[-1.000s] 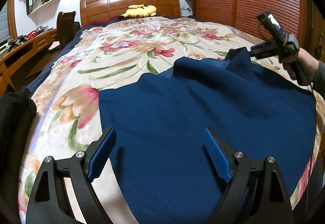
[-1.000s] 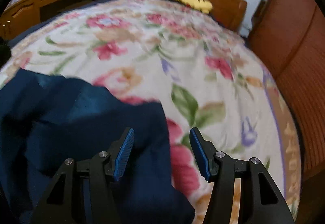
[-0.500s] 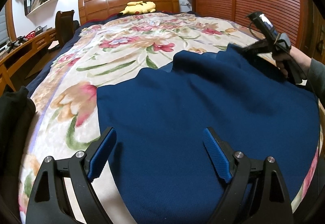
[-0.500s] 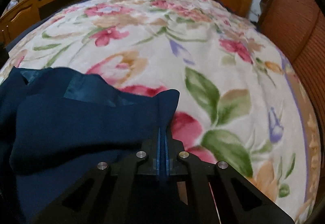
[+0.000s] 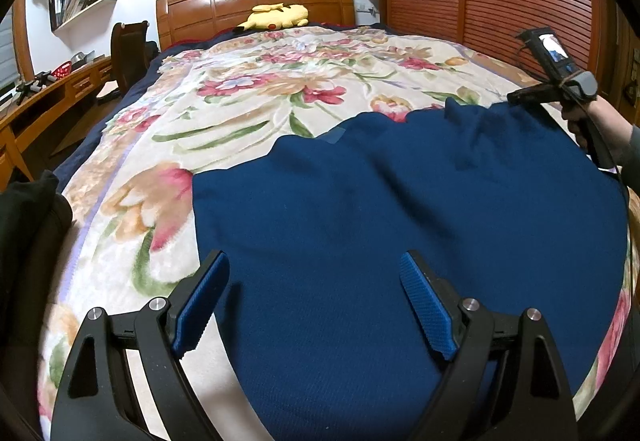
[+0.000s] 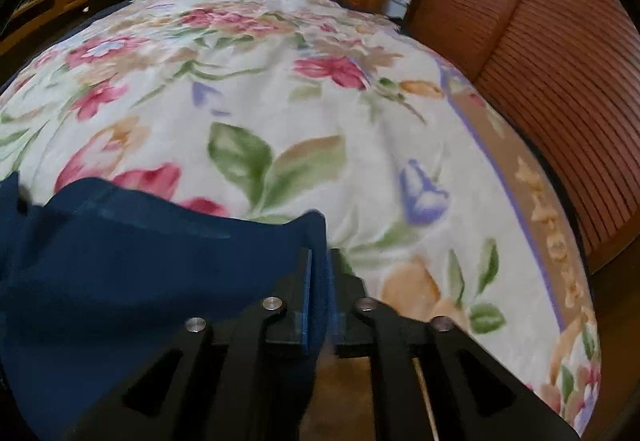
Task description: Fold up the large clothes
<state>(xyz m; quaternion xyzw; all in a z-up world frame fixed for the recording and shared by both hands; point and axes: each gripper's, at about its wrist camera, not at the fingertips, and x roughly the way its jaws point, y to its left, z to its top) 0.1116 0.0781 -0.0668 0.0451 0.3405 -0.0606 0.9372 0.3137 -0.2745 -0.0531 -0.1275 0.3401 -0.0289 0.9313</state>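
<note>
Right gripper [image 6: 319,281] clamped on blue garment [image 5: 400,225], left gripper [image 5: 316,297] idle.
Garment lies spread on the floral bedspread [image 5: 248,109] at the bed's foot end. Right jaws pinch its far right corner, lifted slightly. Left jaws spread wide over the near edge, gripping nothing. Yellow plush [image 5: 276,16] by the headboard.

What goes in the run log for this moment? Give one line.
right gripper: shut on navy garment corner | left gripper: open above garment | surface: floral blanket
</note>
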